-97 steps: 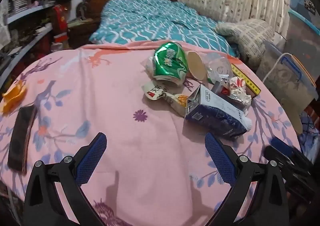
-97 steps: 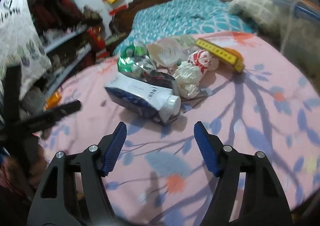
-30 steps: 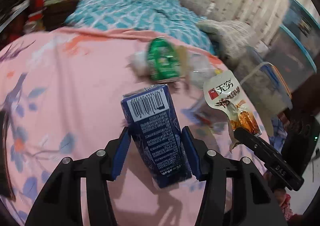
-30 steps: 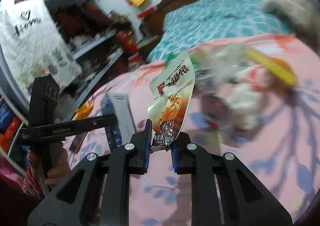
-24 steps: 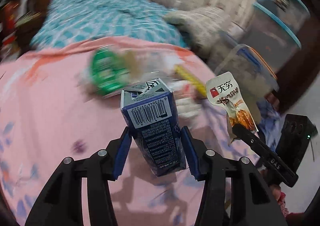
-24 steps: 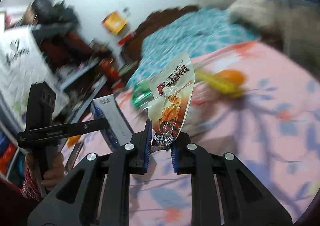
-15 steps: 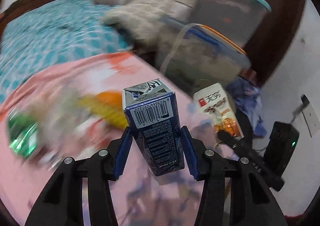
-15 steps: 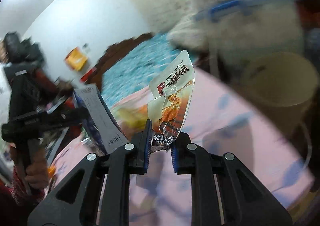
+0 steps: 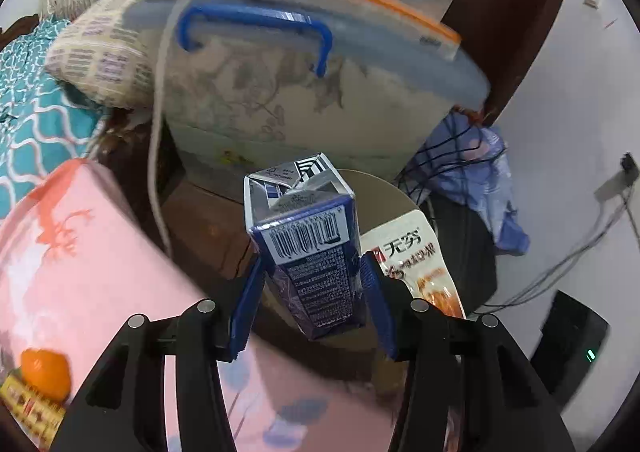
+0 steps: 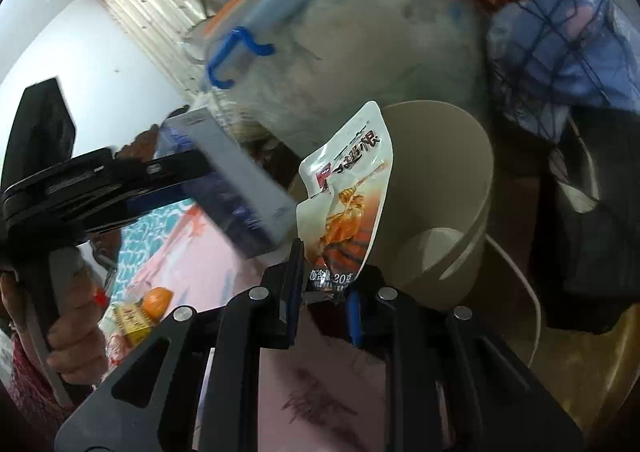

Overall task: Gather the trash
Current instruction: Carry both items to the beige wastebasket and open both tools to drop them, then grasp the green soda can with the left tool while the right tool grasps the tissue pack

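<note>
Both hands are out past the edge of the pink flowered bedspread (image 9: 80, 252), above a round beige bin (image 10: 440, 187) that stands on the floor. A big clear storage tub (image 9: 304, 103) with a blue handle crowds in right behind the bin, a printed cushion (image 9: 100, 55) leans against it, and a bundle of blue cloth in black netting (image 10: 560, 51) sits on the bin's far side, so the opening is hemmed in on most sides. A white cord hangs down beside the tub. Back on the bedspread lie an orange (image 9: 46, 372) and a yellow packet (image 9: 28, 408), well apart from the bin. The left gripper (image 9: 312, 304) has the blue milk carton (image 9: 312, 252) between its blue pads (image 9: 244, 308); the jaws have just been opening, and a sliver of space shows at each side, so the carton looks loose rather than pinched. It stands with its long axis roughly along the fingers, folded top pointing away toward the tub, barcode face up, over the bin's near rim. The right gripper (image 10: 324, 284) has also just been opening a little; the snack wrapper (image 10: 348, 195) stands upright between its pads, lower edge down in the gap, torn top toward the tub, and the pads stand off it. It hangs at the bin's mouth. A hand (image 10: 72, 332) grips the left tool's handle.
</note>
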Available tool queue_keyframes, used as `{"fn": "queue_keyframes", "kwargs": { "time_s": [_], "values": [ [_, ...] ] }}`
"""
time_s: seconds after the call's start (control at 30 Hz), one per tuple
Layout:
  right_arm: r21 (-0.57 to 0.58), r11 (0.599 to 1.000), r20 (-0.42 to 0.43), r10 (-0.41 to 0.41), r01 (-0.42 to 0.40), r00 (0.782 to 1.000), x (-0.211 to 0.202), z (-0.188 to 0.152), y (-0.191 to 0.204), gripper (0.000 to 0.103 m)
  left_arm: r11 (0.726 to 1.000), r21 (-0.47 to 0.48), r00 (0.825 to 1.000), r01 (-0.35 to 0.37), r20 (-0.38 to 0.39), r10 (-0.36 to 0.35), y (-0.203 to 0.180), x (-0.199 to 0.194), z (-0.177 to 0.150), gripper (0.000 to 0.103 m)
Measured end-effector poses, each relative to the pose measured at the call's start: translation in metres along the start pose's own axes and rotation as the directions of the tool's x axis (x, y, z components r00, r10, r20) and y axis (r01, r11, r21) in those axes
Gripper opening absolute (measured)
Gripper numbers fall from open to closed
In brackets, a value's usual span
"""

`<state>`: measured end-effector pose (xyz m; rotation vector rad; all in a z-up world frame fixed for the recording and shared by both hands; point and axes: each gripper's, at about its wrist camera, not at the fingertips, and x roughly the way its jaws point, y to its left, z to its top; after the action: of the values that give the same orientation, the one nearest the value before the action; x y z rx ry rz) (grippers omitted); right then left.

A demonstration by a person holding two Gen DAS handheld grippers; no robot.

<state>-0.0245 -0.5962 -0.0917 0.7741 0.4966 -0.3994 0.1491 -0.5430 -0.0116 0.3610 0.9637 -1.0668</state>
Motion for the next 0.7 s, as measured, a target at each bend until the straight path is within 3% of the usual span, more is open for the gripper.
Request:
{"fn": "queue_keyframes", "kwargs": {
  "time_s": [0.07,0.1,0.17,0.3,0.43,0.6,0.7],
  "values": [
    [0.027,1.000,-0.005,-0.016,0.016,1.000,0.003,0.000,-0.003,0.043,0.999,0.000,0.998,-0.041,-0.039,0.041,-0.003,0.021,0.003,0.071],
    [0.032,0.999,0.002,-0.022,0.022,1.000,0.001,-0.001,-0.005,0.064,0.999,-0.003,0.998,-0.048,-0.044,0.047,-0.003,0.021,-0.001,0.071],
    [0.025,0.999,0.061,-0.035,0.034,0.997,-0.008,-0.001,-0.004,0.074,0.999,-0.010,0.999,-0.034,-0.031,0.033,0.001,0.016,-0.006,0.071],
    [-0.002,0.999,0.122,-0.041,0.041,0.992,-0.017,-0.001,0.003,0.073,0.998,-0.032,0.999,-0.046,0.014,0.046,0.020,-0.023,-0.025,0.071],
    [-0.052,0.998,0.145,0.031,-0.023,0.989,-0.024,-0.010,0.031,0.066,0.997,-0.059,0.994,-0.044,0.097,0.049,0.046,-0.084,-0.060,0.071],
    [-0.156,0.978,0.066,0.150,-0.138,0.986,-0.012,-0.026,0.086,0.057,0.988,-0.145,0.984,-0.054,0.161,0.078,0.098,-0.163,-0.119,0.072],
    [-0.207,0.952,-0.019,0.227,-0.226,0.974,0.002,-0.042,0.126,0.054,0.969,-0.230,0.967,-0.089,0.212,0.139,0.139,-0.217,-0.159,0.072]
  ]
}}
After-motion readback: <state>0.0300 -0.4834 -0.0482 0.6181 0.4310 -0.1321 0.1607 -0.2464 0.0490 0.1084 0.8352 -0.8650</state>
